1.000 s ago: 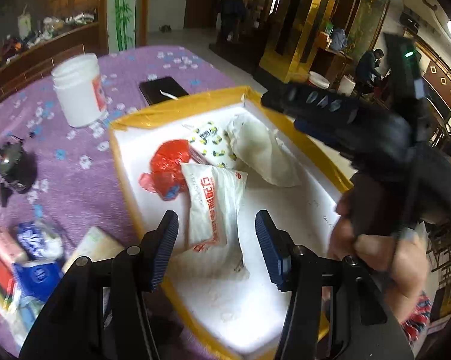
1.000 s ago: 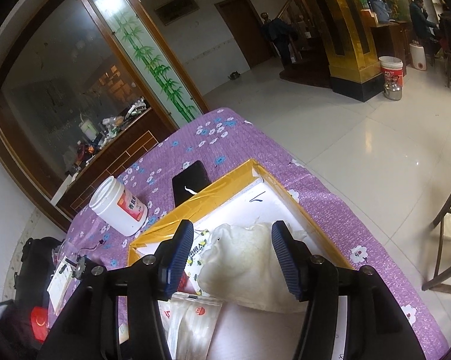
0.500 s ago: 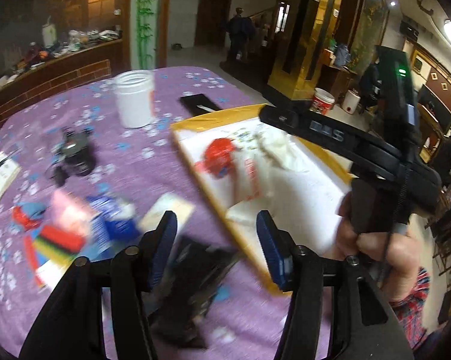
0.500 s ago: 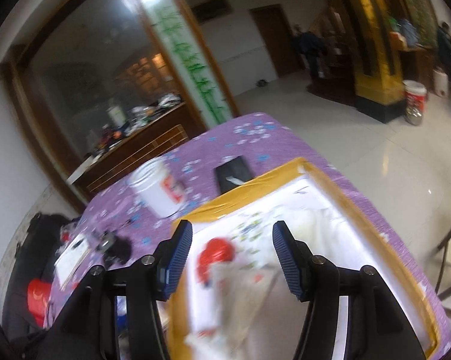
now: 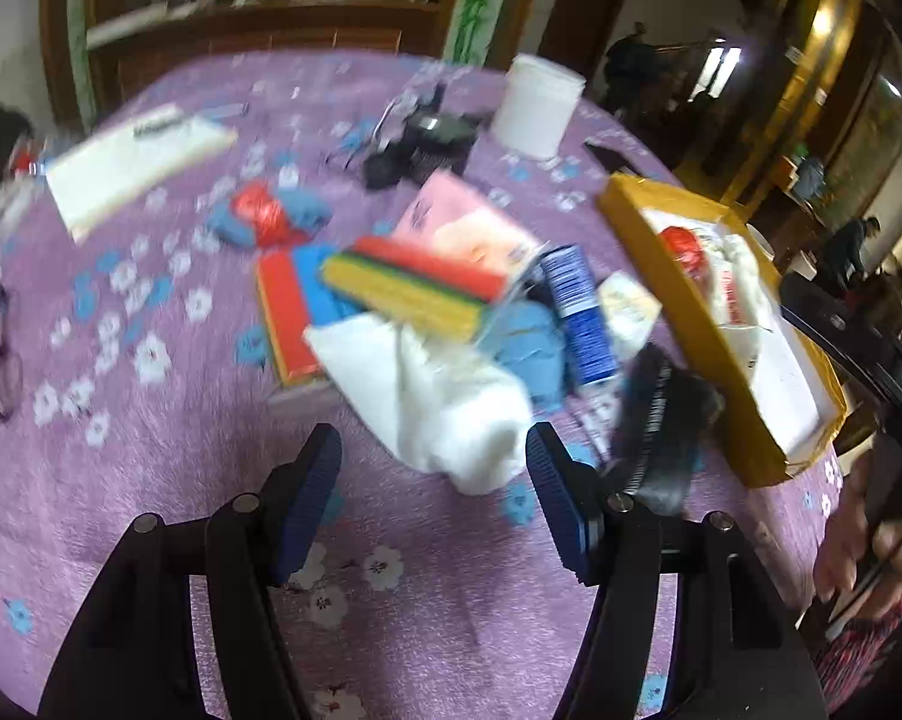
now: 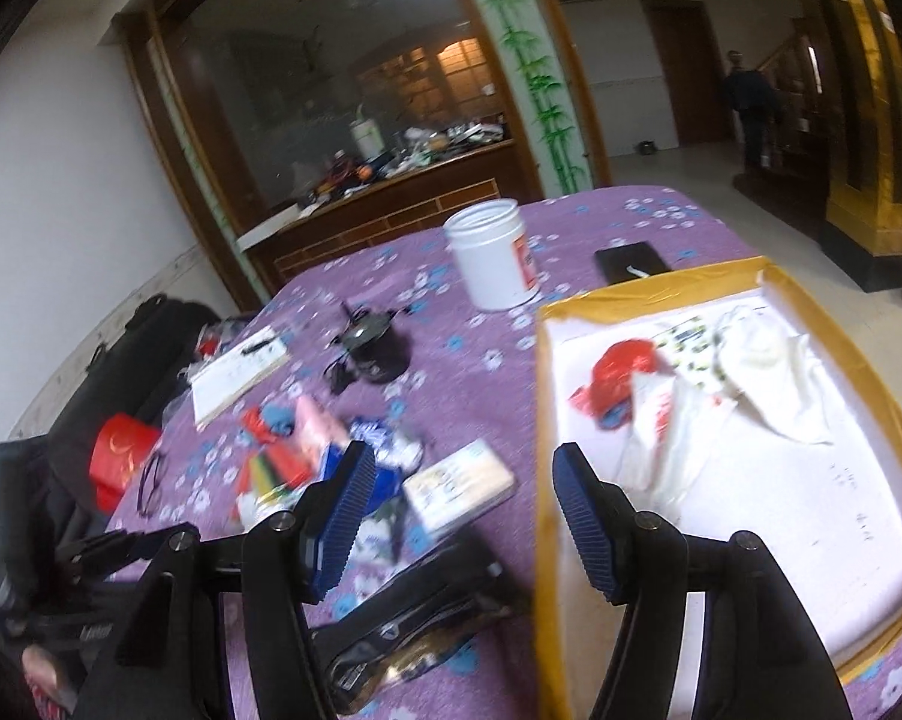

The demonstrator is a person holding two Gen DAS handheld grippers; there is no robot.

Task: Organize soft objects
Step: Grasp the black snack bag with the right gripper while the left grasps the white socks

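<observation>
My left gripper (image 5: 433, 498) is open and empty above the purple cloth, just short of a white soft bundle (image 5: 445, 402) in a pile with blue cloth (image 5: 532, 354), a pink pack (image 5: 463, 228) and a stack of coloured sponges (image 5: 409, 288). The yellow-rimmed white tray (image 6: 859, 372) holds a red bag (image 6: 616, 375), a white printed bag (image 6: 655, 432) and a white cloth (image 6: 769, 372). My right gripper (image 6: 463, 525) is open and empty over the tray's left rim. The left gripper's body shows at the lower left of the right wrist view.
A white jar (image 6: 493, 252), a black phone (image 6: 631, 261), a small black device (image 6: 370, 348), a notepad (image 6: 238, 369) and glasses (image 6: 151, 480) lie on the purple flowered table (image 5: 181, 480). A dark packet (image 6: 415, 624) lies beside the tray. Black and red bags (image 6: 115, 444) sit off the left edge.
My left gripper has swung left, away from the tray, and now faces the pile on the cloth. My right gripper has pulled back and turned left, from over the white cloth to the tray's left rim.
</observation>
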